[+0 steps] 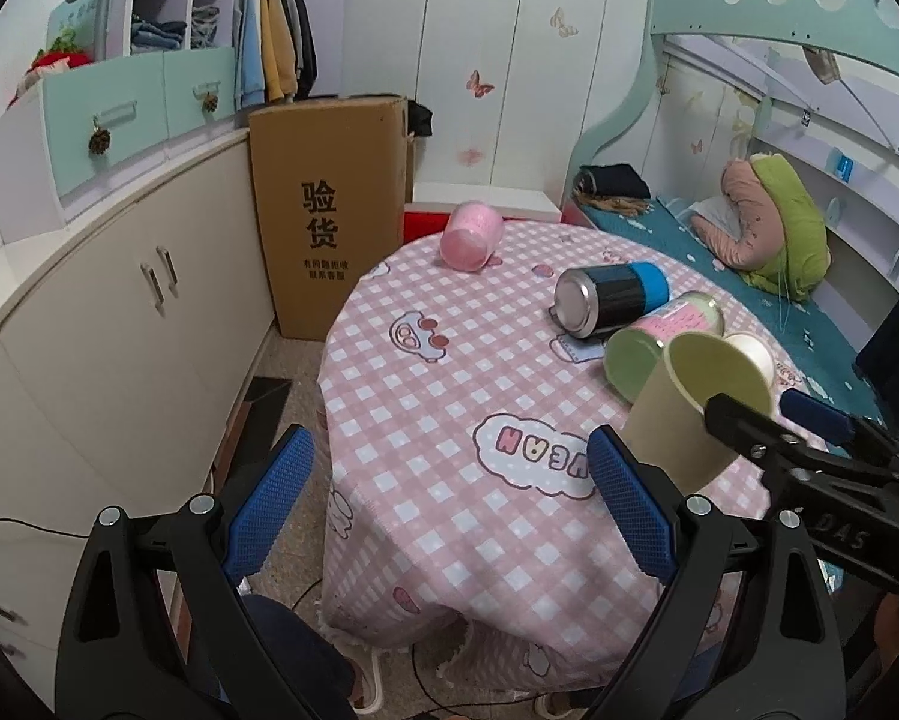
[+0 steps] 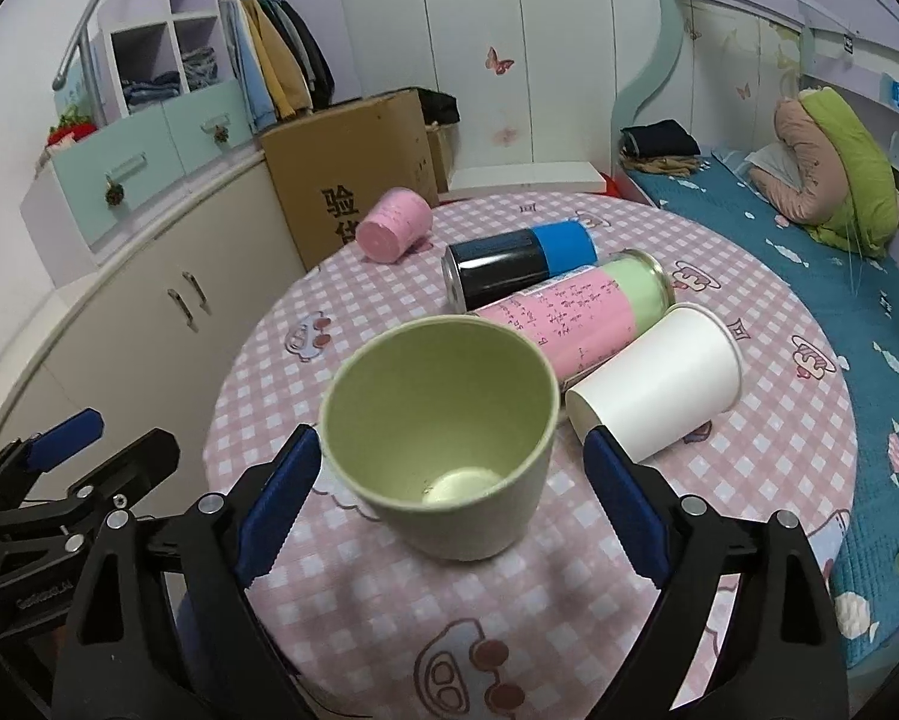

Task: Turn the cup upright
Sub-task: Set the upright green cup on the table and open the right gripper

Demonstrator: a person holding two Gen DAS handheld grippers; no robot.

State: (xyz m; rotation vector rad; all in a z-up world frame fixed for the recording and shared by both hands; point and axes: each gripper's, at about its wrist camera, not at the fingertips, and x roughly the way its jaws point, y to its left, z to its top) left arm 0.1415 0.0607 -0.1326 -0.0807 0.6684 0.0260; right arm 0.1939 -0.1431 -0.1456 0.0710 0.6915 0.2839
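Checked pink bench (image 2: 749, 360) in a bedroom — green cup (image 2: 443, 444) stands mouth-up between the spread right hand-held gripper (image 2: 452, 498); it looks light, rigid, smooth — best held mid-wall. Left hand-held gripper (image 1: 449, 510) spread, empty.

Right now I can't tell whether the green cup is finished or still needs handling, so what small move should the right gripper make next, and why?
Probably back the right gripper straight away from the green cup. The cup looks upright on the tablecloth, mouth up, and the blue fingers appear spread on either side of it, not pressing it. Then the white paper cup, lying on its side beside it, seems the nearest next one.
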